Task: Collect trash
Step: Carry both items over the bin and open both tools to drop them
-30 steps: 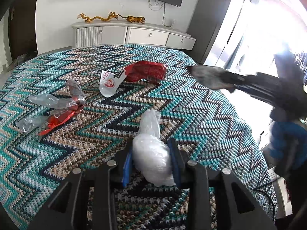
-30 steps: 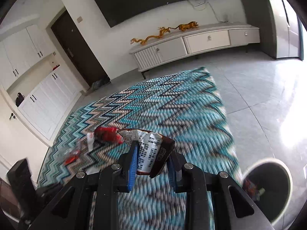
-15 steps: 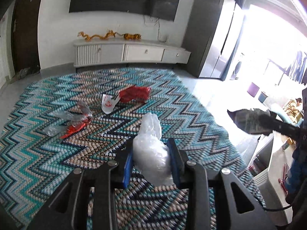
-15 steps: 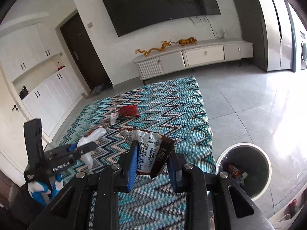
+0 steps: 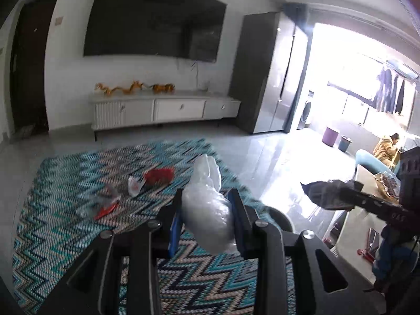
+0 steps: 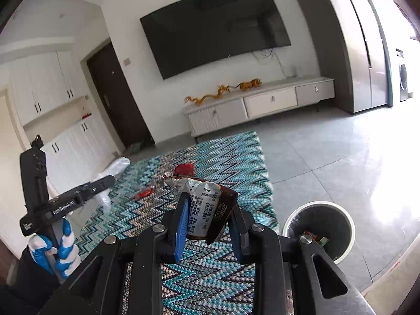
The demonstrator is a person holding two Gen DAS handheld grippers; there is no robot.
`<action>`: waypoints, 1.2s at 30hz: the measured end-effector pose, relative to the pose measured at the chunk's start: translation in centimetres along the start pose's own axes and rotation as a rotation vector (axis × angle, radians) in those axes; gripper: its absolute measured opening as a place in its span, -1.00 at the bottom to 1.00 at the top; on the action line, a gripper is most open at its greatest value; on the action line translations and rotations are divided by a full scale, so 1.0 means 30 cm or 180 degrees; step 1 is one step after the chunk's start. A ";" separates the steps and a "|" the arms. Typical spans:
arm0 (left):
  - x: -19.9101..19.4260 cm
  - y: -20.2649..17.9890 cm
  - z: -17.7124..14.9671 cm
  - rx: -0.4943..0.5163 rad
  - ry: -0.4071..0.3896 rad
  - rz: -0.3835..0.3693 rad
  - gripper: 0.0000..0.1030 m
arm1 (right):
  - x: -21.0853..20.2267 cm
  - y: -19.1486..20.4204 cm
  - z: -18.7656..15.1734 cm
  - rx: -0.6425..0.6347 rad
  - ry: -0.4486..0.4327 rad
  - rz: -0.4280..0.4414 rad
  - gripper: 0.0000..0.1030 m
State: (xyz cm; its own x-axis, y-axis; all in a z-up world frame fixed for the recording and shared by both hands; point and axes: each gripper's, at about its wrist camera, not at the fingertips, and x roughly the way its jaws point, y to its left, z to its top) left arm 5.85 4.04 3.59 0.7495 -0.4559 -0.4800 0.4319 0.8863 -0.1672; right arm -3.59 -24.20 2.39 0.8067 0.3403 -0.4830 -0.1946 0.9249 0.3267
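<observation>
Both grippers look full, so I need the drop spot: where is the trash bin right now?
In the right wrist view the trash bin stands on the grey tile floor at lower right, just off the zigzag rug's right edge.

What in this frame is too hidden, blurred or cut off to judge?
- Trash bin contents, right wrist view: gripper frame covers part; scraps too small to identify.
- Bin in left wrist view: mostly behind the left gripper and clear plastic bag.
- Clear and red wrappers on rug: motion-blurred.

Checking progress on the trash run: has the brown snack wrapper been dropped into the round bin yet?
No, the brown snack wrapper is clamped in the right gripper, beside the round white-rimmed bin.
</observation>
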 end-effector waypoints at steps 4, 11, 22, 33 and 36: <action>0.011 -0.095 0.055 0.0106 -0.0029 -0.0146 -0.40 | -0.056 -0.057 0.007 0.0082 -0.0130 -0.0081 -0.49; 0.195 -0.303 0.113 0.0282 0.0226 -0.0404 -0.40 | -0.092 -0.221 0.024 0.0314 -0.0247 -0.0378 -0.49; 0.721 -0.588 0.063 0.0573 0.0974 -0.0562 -0.37 | 0.093 -0.554 -0.003 0.0787 0.0134 -0.0852 -0.49; 1.144 -0.667 -0.035 0.0480 0.1594 -0.0788 -0.31 | 0.415 -0.845 -0.100 0.1163 0.0711 -0.1074 -0.38; 1.207 -0.678 -0.060 0.0417 0.1709 -0.0878 -0.05 | 0.459 -0.905 -0.140 0.1278 0.0817 -0.1113 -0.23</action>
State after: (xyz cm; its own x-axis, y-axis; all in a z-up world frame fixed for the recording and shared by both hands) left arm 23.30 -30.35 -11.96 0.2589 -0.5319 -0.8062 0.6574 0.7086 -0.2563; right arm 10.45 -43.91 -16.52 0.6144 0.1032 -0.7822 0.3255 0.8699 0.3705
